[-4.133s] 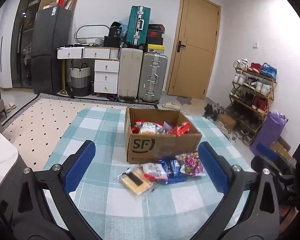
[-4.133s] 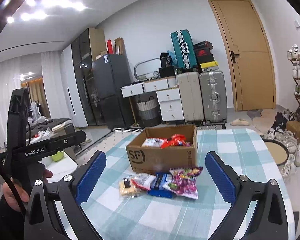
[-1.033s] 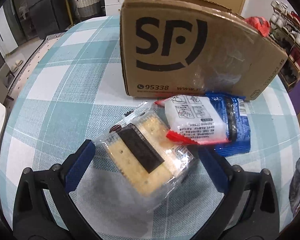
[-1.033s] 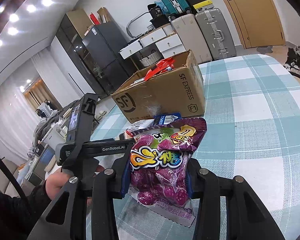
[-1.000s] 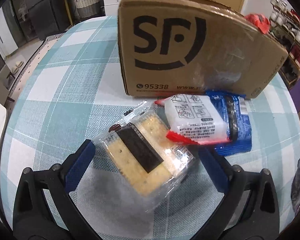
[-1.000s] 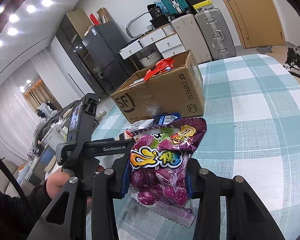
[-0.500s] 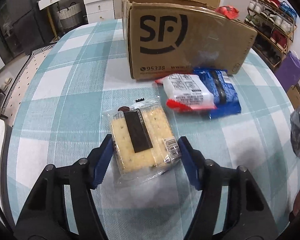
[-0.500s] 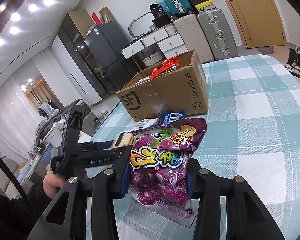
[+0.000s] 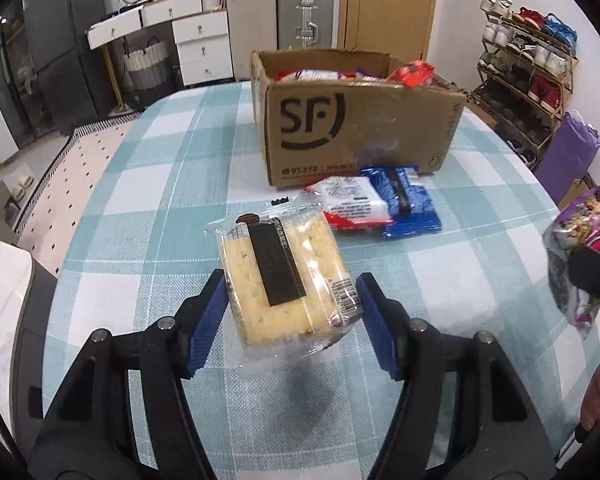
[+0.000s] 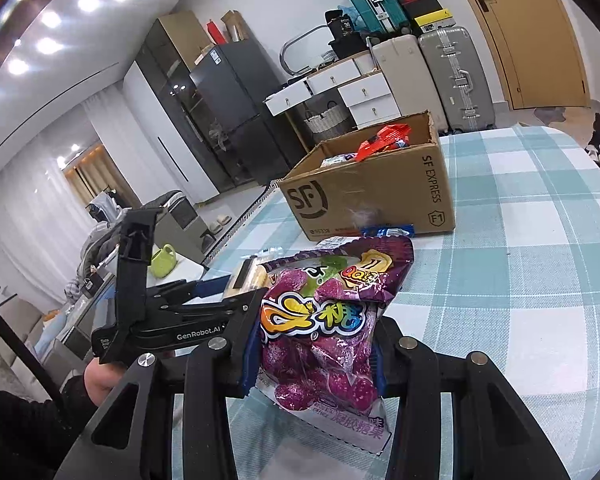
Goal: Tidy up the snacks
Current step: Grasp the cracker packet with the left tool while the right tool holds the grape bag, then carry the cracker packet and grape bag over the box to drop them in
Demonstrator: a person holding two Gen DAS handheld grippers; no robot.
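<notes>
My left gripper point(image 9: 290, 312) is shut on a clear pack of yellow crackers point(image 9: 284, 276) with a black label, held above the checked tablecloth. My right gripper point(image 10: 314, 356) is shut on a purple candy bag point(image 10: 328, 320), also lifted; that purple candy bag point(image 9: 580, 256) shows at the right edge of the left wrist view. Beyond stands an open cardboard box point(image 9: 360, 128) marked SF with several snacks inside. In front of it lie a white-and-red packet point(image 9: 350, 204) and a blue cookie packet point(image 9: 406, 200). The left gripper point(image 10: 228, 294) appears at left in the right wrist view.
The round table point(image 9: 140, 184) wears a teal and white checked cloth. Behind it are drawers point(image 9: 200, 40), suitcases point(image 9: 304, 12) and a door point(image 9: 388, 4). A shoe rack point(image 9: 528, 52) and a purple bag point(image 9: 568, 156) stand at right. A person's hand point(image 10: 100, 380) holds the left gripper.
My left gripper closed on the cracker pack and lifted it off the cloth, pulling back from the box. My right gripper rose slightly with the purple bag still in it.
</notes>
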